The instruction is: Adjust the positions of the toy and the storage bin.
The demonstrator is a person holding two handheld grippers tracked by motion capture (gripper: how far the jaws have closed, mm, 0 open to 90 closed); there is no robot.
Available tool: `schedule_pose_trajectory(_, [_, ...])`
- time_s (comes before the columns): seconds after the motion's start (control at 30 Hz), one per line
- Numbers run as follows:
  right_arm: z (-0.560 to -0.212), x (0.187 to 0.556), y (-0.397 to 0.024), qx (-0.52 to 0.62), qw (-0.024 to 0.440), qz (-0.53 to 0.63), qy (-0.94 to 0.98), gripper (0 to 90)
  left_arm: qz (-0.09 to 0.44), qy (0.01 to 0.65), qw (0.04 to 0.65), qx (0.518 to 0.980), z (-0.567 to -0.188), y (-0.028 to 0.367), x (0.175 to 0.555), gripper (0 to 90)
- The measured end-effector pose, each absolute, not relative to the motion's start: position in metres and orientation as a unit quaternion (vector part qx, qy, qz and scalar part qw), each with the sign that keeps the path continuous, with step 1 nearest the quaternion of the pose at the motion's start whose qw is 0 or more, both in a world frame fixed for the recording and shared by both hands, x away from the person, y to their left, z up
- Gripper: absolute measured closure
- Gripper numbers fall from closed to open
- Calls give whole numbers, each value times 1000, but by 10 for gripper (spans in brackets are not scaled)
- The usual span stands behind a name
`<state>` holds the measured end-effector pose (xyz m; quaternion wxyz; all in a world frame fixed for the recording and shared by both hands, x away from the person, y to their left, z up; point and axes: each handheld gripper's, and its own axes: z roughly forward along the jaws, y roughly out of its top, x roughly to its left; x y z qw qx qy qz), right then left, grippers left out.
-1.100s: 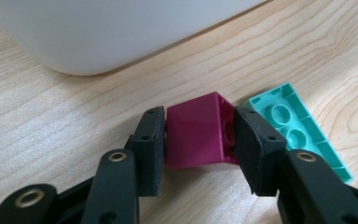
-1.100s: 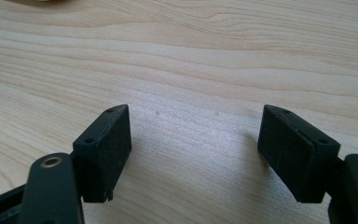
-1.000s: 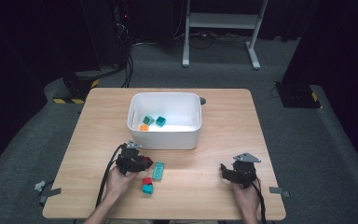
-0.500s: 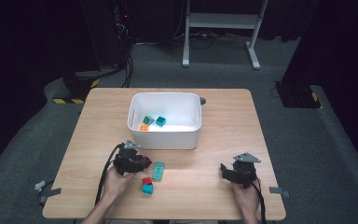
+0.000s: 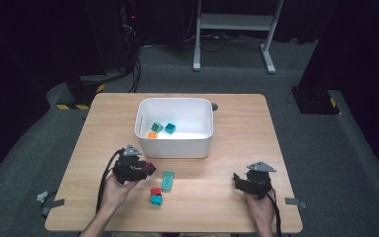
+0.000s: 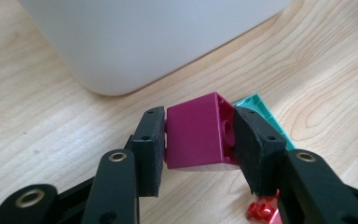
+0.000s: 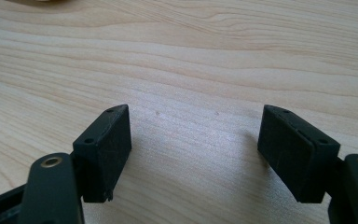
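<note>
The left gripper (image 5: 147,170) was clamped on a magenta brick (image 6: 198,130), both pads pressed flat against its sides, and it hung a little above the table (image 5: 237,123) near the front-left corner of the white bin (image 5: 175,145). Judging by this, the step in hand was carrying the brick to the bin: the pick-up looked done, the drop not yet made. The next move would call for lifting the brick above the bin's near rim, bringing it over the open inside, where an orange piece (image 5: 152,134) and two teal blocks (image 5: 164,128) already lay, and only then letting the jaws part.

Just right of that gripper, towards the table's front edge, a flat teal plate (image 5: 168,180) lay loose, with a red brick (image 5: 155,191) and a teal brick (image 5: 156,200) touching each other just in front of it.

Near the front-right corner the right gripper (image 7: 193,149) rested low over bare wood, jaws spread wide with nothing between them.
</note>
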<state>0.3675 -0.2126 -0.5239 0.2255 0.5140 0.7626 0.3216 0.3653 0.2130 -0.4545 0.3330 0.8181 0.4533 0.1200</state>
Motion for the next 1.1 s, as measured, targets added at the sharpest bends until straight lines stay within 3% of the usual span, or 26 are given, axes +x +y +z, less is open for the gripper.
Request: schedule_pose_trajectory(1.1, [-524,368,-213,514,225,322,762,257,136,432,390,802,-362,235,380,552])
